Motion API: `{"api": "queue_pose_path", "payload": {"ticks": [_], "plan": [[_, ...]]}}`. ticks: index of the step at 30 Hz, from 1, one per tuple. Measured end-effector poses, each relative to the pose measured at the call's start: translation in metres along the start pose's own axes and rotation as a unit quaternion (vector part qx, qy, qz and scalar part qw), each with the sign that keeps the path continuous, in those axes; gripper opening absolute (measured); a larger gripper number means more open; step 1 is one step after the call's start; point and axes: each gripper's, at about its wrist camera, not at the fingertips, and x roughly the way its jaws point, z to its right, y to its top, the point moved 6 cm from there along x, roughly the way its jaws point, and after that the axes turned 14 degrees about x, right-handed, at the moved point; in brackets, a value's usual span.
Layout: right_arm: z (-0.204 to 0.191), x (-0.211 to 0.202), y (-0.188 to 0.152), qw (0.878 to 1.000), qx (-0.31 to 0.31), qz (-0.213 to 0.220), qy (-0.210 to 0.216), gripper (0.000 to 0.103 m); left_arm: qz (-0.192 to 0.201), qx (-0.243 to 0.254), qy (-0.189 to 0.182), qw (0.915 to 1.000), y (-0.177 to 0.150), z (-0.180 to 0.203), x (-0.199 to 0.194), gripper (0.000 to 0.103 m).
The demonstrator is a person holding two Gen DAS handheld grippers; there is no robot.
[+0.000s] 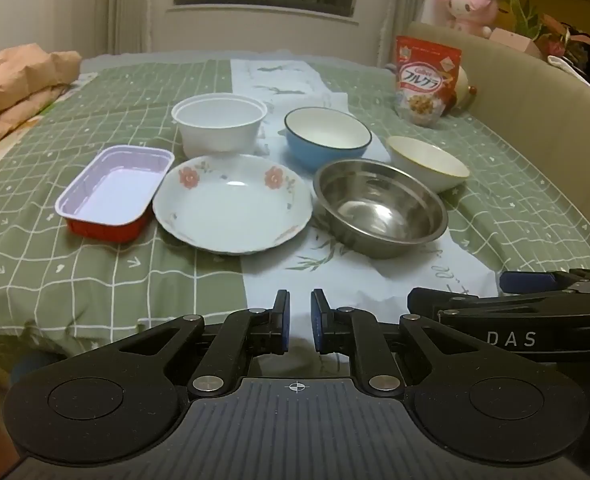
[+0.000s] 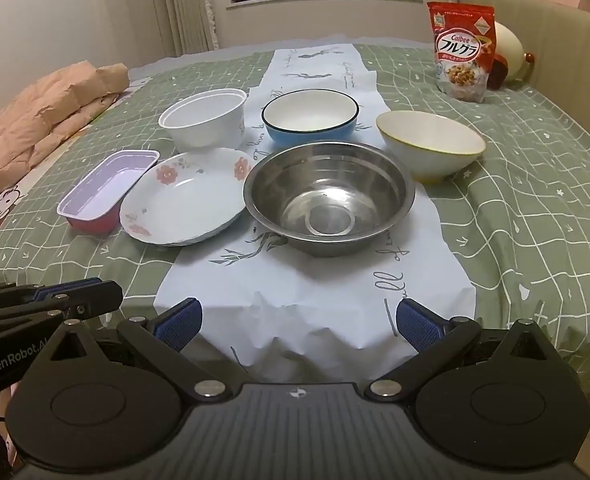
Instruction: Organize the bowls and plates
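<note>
Stainless steel glints nearest the front edge of a tabletop [image 2: 535,216] spread with a green checked cloth and a white paper runner [image 2: 315,320], where six empty vessels wait to be organized. Largest, the flowered china plate [image 1: 231,204] sits left of centre; it looks heavy, slick and breakable, best pinched at its scalloped rim. Beside it the steel bowl [image 2: 329,196] appears stiff, light and slippery, its thin lip the likely hold. Behind stand a white foam bowl [image 1: 219,124], probably featherweight and easily crushed, and a blue-sided bowl [image 1: 327,136]; a cream bowl [image 2: 429,144] lies toward the right edge, and a red foil tray [image 1: 113,192] toward the left, flimsy by the look of it. The left tongs [image 1: 300,320] are clenched on nothing; the right tongs [image 2: 299,322] gape wide, empty. A cereal bag [image 2: 461,52] at the far right corner reads "Calbee"; the tools bear "DAS" and "GenRobot.AI".
</note>
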Motion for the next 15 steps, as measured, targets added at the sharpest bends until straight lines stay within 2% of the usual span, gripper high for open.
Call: {"api": "queue_pose_path", "payload": {"ticks": [15], "plan": [[-0.0005,0.0005,-0.0001,1.000,0.000,-0.001,0.000,0.103,0.000,-0.001,-0.002,1.0000,-0.0012,0.0013,0.0022,0.016]]}}
